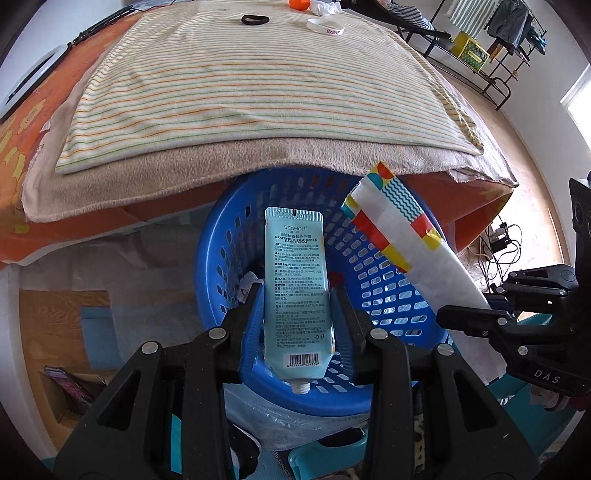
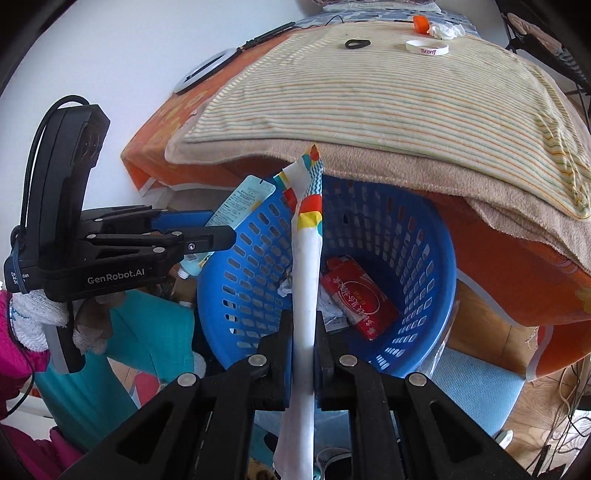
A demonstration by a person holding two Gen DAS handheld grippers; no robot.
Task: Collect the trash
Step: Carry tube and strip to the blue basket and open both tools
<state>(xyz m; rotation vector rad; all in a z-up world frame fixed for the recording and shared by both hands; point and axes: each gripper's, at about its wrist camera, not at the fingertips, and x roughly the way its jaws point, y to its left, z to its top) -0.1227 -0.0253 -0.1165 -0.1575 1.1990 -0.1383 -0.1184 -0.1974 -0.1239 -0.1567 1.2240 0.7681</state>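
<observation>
My left gripper is shut on a light blue hand cream tube, held with its open neck toward the camera, above a blue perforated basket. From the right wrist view the same tube sticks out of that gripper at the basket's left rim. My right gripper is shut on a flattened white wrapper with coloured patches, which stands up over the basket. In the left wrist view this wrapper slants across the basket's right side. A red packet and crumpled paper lie inside.
A table under a striped towel overhangs the basket's far side. On it lie a black hair tie, a white wristband, an orange cap and a crumpled tissue. Cables trail on the floor at right.
</observation>
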